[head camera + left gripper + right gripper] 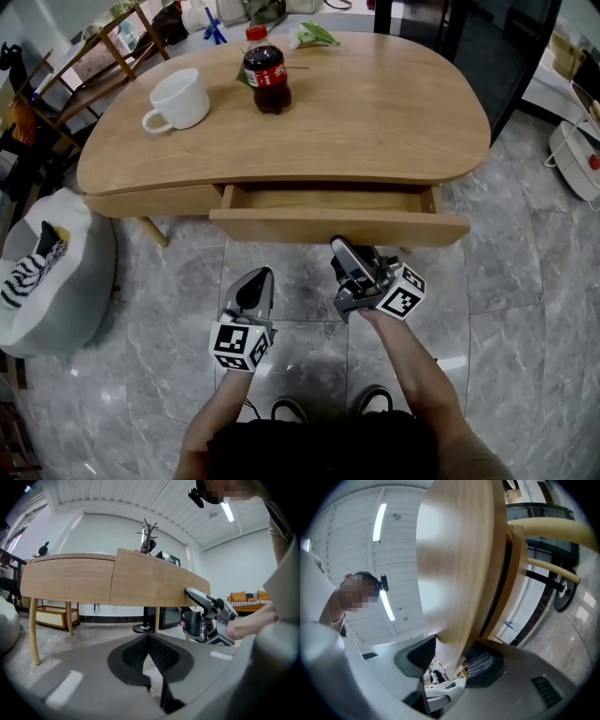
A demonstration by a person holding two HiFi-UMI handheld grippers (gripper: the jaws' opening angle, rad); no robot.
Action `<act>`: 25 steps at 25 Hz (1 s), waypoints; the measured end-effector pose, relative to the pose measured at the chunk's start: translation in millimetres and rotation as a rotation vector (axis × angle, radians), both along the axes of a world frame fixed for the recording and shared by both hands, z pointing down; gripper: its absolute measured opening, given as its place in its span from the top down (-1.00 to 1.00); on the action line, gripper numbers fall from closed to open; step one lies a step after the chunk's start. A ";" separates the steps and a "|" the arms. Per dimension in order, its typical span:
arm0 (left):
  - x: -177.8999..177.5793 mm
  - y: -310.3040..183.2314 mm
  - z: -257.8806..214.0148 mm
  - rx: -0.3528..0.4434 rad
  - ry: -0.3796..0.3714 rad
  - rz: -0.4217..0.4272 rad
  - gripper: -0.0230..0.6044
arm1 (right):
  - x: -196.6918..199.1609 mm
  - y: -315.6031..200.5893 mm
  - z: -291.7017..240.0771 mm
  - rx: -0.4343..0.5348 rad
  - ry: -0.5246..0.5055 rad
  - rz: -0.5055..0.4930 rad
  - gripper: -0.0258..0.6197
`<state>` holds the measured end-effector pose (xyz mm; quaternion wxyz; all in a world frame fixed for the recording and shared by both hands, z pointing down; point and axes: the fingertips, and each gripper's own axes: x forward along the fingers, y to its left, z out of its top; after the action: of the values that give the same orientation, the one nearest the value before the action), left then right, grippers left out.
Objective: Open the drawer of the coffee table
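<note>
The oval wooden coffee table point(375, 112) has its drawer point(337, 226) pulled partly out, the inside showing bare wood. My right gripper point(342, 246) reaches up to the lower edge of the drawer front. In the right gripper view the drawer front point(459, 564) runs between the jaws of the right gripper point(454, 660), with a pad on each face. My left gripper point(260, 277) hangs lower and to the left, apart from the drawer. The left gripper point(149, 641) is shut on nothing and faces the drawer front point(154, 585). The right gripper point(206, 616) shows beside it.
On the tabletop stand a white mug point(178, 98), a cola bottle point(266, 80) and green leaves point(314, 36). A grey pouf point(52, 272) sits on the marble floor at left. A wooden rack point(94, 56) stands behind it. The person's shoes point(291, 410) are below the grippers.
</note>
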<state>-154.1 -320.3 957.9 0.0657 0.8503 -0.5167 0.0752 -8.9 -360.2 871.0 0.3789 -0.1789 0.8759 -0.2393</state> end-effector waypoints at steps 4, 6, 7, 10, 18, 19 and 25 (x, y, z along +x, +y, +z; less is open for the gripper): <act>-0.3 6.3 1.7 -0.003 -0.003 0.003 0.91 | 0.2 17.7 0.0 0.003 0.008 -0.016 0.33; -1.5 8.7 2.4 -0.005 -0.002 0.002 0.91 | -0.3 25.8 0.6 0.003 0.013 -0.023 0.33; -2.0 9.8 2.8 -0.005 -0.001 0.000 0.91 | -0.6 29.3 0.9 0.003 0.015 -0.027 0.33; -2.2 12.0 5.2 -0.007 -0.001 0.002 0.91 | -0.7 34.8 1.1 0.002 0.014 -0.032 0.33; 3.1 19.7 5.2 -0.004 0.001 0.019 0.91 | 0.4 35.9 -0.1 -0.012 0.006 -0.036 0.33; 3.4 19.9 4.0 0.000 0.002 0.020 0.91 | 0.8 35.7 -0.1 -0.012 0.005 -0.035 0.33; 2.9 19.0 4.2 0.003 0.001 0.020 0.91 | 1.3 36.1 0.4 -0.005 -0.017 -0.039 0.33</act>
<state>-151.2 -301.3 962.1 0.0639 0.8557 -0.5081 0.0747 -7.6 -324.1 871.3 0.3813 -0.1608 0.8752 -0.2505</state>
